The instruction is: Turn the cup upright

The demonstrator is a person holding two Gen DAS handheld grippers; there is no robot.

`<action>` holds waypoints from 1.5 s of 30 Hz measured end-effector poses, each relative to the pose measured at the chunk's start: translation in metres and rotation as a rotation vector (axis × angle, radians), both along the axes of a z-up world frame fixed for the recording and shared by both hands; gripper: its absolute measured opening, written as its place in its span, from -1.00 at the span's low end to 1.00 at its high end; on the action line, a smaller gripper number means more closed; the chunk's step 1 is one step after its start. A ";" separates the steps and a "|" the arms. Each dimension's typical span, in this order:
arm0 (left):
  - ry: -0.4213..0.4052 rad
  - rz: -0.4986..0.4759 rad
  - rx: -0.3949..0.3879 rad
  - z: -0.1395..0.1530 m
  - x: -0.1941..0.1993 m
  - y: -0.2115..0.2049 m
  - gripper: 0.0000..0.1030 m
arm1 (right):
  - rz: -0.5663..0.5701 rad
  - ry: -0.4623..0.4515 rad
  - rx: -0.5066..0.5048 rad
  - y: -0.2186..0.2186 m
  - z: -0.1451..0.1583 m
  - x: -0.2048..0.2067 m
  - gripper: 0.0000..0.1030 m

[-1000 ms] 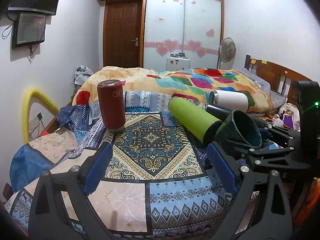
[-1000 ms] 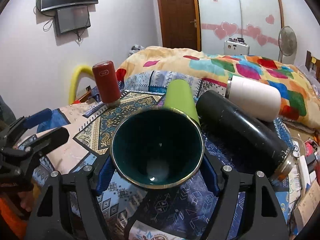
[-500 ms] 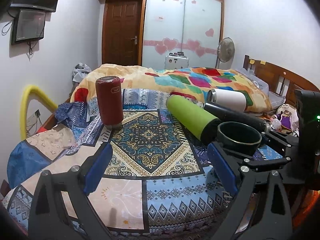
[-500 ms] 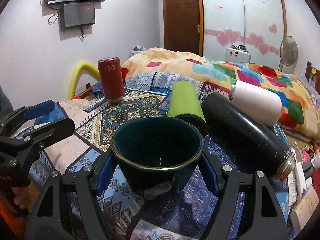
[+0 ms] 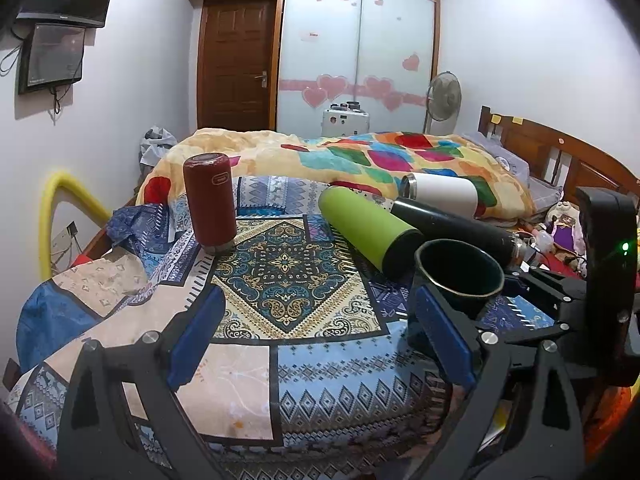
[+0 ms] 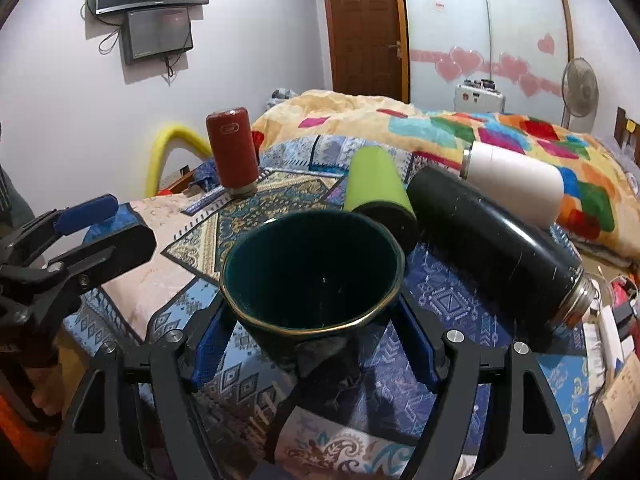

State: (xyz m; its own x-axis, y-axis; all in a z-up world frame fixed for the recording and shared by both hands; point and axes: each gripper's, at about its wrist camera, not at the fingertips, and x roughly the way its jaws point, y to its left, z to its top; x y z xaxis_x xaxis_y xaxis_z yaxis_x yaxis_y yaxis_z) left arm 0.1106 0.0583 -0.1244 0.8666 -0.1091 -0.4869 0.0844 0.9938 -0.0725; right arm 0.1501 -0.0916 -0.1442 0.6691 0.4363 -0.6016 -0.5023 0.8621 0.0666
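Observation:
A dark green cup [image 6: 312, 280] with a gold rim stands mouth up between the blue pads of my right gripper [image 6: 312, 332], which is shut on its sides low over the patterned bedspread [image 5: 288, 280]. The cup also shows in the left wrist view [image 5: 458, 276], at the right, held by the right gripper. My left gripper [image 5: 316, 340] is open and empty, to the left of the cup; it shows in the right wrist view [image 6: 80, 232] at the left edge.
A red flask [image 5: 210, 208] stands upright at the back left. A green bottle [image 5: 368, 232], a black bottle [image 6: 492, 240] and a white bottle [image 6: 516, 180] lie on their sides just behind the cup. A colourful duvet [image 5: 360, 160] lies beyond.
The cup has turned from lying with its mouth toward the right wrist camera to mouth up, still held by the right gripper. The left gripper has stayed open.

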 end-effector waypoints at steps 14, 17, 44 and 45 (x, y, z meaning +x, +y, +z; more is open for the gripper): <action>-0.136 0.024 0.025 0.049 -0.051 -0.022 0.88 | -0.083 -0.182 0.080 -0.053 0.064 -0.058 0.54; -0.196 0.041 0.023 0.069 -0.070 -0.028 0.88 | -0.111 -0.252 0.118 -0.065 0.086 -0.076 0.54; -0.432 0.131 0.043 0.123 -0.156 -0.059 1.00 | -0.195 -0.499 0.228 -0.081 0.130 -0.150 1.00; -0.430 0.133 0.042 0.122 -0.156 -0.059 1.00 | -0.196 -0.498 0.225 -0.081 0.129 -0.152 1.00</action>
State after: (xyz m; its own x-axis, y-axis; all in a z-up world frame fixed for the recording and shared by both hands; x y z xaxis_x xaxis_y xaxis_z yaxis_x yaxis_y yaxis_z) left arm -0.0456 -0.0002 -0.0020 0.9963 0.0289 -0.0806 -0.0305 0.9994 -0.0184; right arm -0.0021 -0.1730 -0.0147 0.9289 0.3566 -0.1001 -0.3526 0.9341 0.0558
